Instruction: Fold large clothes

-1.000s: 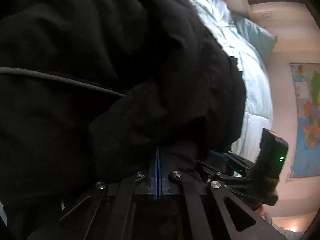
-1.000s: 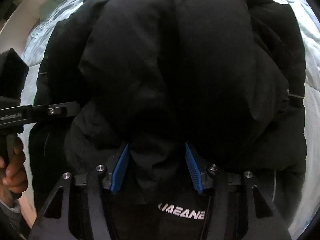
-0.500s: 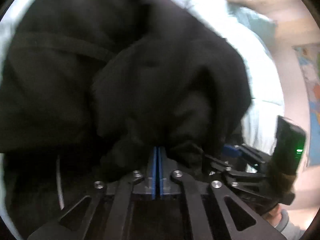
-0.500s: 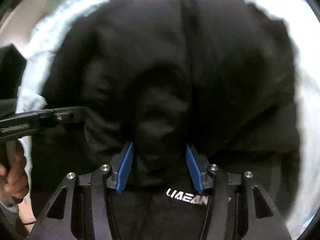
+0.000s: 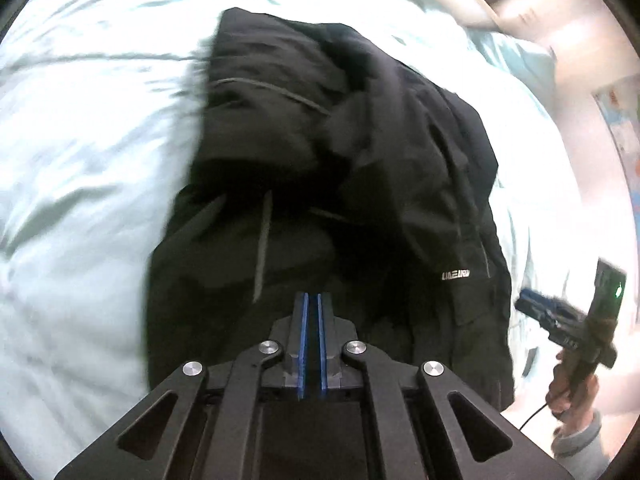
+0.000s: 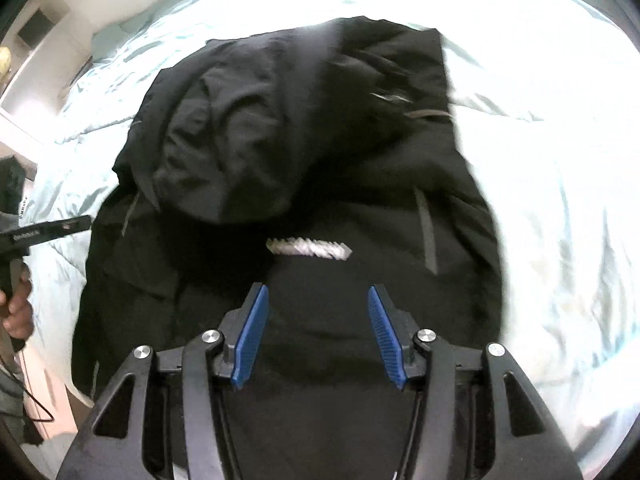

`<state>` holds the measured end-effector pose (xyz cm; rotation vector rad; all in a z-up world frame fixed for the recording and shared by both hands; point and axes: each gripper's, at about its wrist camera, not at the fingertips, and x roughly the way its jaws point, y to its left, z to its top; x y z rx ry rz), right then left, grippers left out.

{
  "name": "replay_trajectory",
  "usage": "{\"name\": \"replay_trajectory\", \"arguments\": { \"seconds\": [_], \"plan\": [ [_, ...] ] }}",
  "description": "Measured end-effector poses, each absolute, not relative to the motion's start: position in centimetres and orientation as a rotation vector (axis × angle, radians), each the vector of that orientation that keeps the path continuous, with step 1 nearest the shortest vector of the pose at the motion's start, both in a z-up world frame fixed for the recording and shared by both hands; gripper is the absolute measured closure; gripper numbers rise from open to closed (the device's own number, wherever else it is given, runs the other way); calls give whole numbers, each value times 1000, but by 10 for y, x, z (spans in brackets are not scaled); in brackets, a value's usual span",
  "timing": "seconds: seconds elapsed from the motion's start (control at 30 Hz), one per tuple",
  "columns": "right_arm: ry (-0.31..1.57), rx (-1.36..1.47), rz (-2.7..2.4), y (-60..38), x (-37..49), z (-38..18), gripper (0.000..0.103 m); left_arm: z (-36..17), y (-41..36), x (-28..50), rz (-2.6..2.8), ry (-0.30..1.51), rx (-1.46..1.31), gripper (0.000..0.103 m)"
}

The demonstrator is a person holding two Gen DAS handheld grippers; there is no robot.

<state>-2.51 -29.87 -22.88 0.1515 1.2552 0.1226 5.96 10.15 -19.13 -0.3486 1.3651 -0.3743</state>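
**Black jacket lies bundled on the bed, both tools above it**

We see the black jacket [image 5: 360,184] lying in a rumpled, partly folded heap on the pale blue duvet [image 5: 80,200] of a bed, its white chest lettering [image 6: 309,248] facing up and blurred in the right wrist view. A padded fold of the garment sits heaped over its upper half, and grey zip lines run down its front.

Our left tool [image 5: 311,332] hovers over the near edge of the jacket, its two blue pads drawn together with only a thin sliver between them and no cloth caught there. Our right tool [image 6: 318,332] is spread wide, blue pads well apart, with the jacket's lower front showing in the space between them; nothing is pinched.

From the left wrist view, the right tool [image 5: 540,312] appears off the jacket's right edge, just beside it, over the duvet, held by our right hand [image 5: 572,384]. From the right wrist view, the left tool [image 6: 48,232] reaches in from the left, near the jacket's sleeve side.

Beyond the bed, a pillow [image 5: 516,60] rests near the wall, where a coloured map [image 5: 620,120] hangs.
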Motion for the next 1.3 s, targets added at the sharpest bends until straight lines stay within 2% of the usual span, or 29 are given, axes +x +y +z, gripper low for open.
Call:
{"name": "replay_trajectory", "arguments": {
  "seconds": [0.17,0.33,0.63,0.77,0.93,1.0,1.07,1.3],
  "plan": [
    [1311,195,120,-348,-54,-236,47,-190,143,15,-212,1357,-460,99],
    [1343,203,168,-393,-80,-248,47,-191,142,-36,89,1354,-445,99],
    [1404,136,313,-438,-126,-259,47,-211,176,-143,326,1344,-728,99],
    [1436,171,364,-443,-128,-273,47,-224,184,-158,317,1296,-806,98],
    [1467,180,419,-430,-130,-279,47,-247,198,-172,261,1210,-1053,98],
    [1468,157,432,-423,-131,-278,47,-248,198,-176,226,1182,-1093,95],
    [1466,133,434,-419,-133,-276,47,-249,195,-177,220,1193,-1084,90],
    [1444,122,441,-417,-137,-266,47,-226,189,-178,294,1181,-927,90]
  ]
}}
